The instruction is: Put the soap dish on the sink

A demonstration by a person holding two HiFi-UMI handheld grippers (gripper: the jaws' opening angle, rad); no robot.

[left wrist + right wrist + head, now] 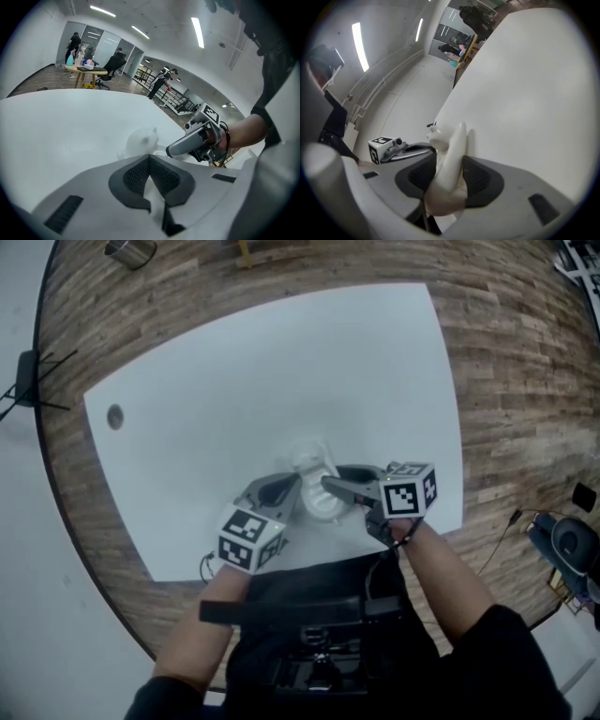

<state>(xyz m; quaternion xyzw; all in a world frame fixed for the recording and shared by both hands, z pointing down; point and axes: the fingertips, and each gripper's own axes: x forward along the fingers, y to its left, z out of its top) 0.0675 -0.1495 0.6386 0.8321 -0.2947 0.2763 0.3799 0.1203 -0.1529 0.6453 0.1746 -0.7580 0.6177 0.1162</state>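
Observation:
A small white soap dish [317, 486] hangs just above the white table [234, 371], near its front edge, between both grippers. In the right gripper view the dish [457, 138] stands on edge between the dark pads, and my right gripper [450, 158] is shut on it. In the head view the right gripper [330, 486] reaches in from the right and the left gripper [292, 487] from the left. My left gripper [150, 159] has its pads together at the tips with a thin white rim caught between them, and the rest of the dish [140, 139] shows just past them.
The table's front edge [309, 563] runs close to the person's body. A dark round hole [114, 416] sits in the table's far left corner. On the wooden floor beyond stand a metal can [131, 249] and a black stand [28, 381].

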